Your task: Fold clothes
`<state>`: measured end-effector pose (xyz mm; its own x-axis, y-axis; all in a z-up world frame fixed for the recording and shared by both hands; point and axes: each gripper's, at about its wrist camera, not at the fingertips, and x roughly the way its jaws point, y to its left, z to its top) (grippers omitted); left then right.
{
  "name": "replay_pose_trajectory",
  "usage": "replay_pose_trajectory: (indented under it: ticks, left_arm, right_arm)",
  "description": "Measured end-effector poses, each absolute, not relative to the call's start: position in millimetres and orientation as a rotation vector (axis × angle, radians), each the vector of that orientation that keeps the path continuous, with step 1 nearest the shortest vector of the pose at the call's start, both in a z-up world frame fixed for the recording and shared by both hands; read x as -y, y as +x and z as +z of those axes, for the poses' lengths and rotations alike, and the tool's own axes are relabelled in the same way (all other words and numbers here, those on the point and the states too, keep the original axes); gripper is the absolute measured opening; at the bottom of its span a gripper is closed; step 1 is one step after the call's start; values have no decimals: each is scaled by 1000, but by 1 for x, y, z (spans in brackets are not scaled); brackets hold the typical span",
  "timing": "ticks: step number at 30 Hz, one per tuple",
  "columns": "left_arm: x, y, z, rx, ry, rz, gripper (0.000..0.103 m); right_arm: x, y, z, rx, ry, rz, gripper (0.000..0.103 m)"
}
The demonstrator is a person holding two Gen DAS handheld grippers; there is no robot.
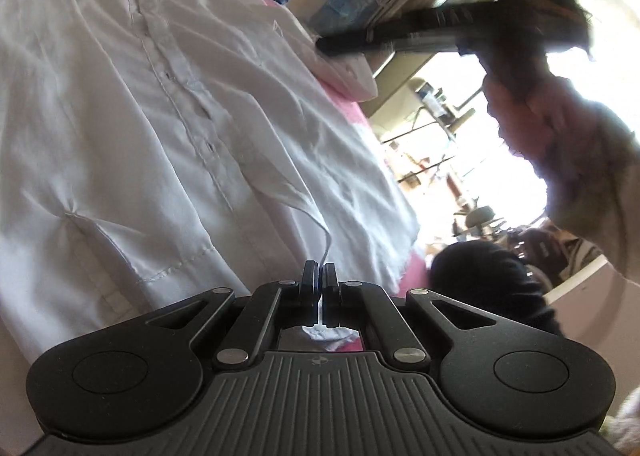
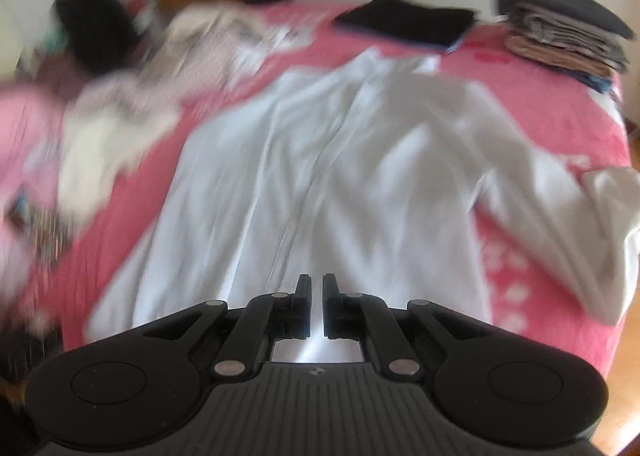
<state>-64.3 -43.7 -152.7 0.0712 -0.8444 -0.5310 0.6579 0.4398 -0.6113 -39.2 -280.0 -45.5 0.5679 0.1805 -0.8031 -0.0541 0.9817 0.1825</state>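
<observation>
One white button-front cotton shirt [image 1: 168,128] lies spread on the pink bed [image 2: 560,124]; the left hand-held gripper [image 1: 319,276] pinches its hem, while the right hand-held gripper [image 2: 316,288], nearly closed and empty, hovers above its lower part.

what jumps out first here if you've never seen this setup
A big white shirt spread flat over the pink bedspread fills both views. The left gripper is pinching the shirt's hem at the near edge. A stack of folded clothes sits at the bed's far right corner.
</observation>
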Motion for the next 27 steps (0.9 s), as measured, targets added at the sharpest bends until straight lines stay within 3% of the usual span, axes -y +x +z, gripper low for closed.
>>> replay_pose_trajectory:
  ticks: [4,7,9,15,20,24,27]
  left_arm:
    - [50,-70,-154,-963,-217,-1116,0]
    - [55,-71,-153,-959,-216,-1108,0]
    - [55,-73,-154,-958,-212,-1109,0]
    - [55,-72,-156,-959,-199,-1116,0]
    - [51,-78,-154,-955,-205,-1121,0]
    - [51,-79,-152,-947,-206,-1126,0]
    - [50,-79,-151,-943,-212,-1129,0]
  right_arm:
    - [233,-43,-77,-1009,3,207,6]
    - [217,-29,-99,-1010,-47,173,16]
    - [213,-21,-111,-1009,-63,131,16]
    - [224,-9,-124,-1008,12,97,18]
    - [226,-7,-124,-1003,34,113,29]
    - [227,-4,-127,-991,52,96,28]
    - [237,-3,-127,-976,132,70,17]
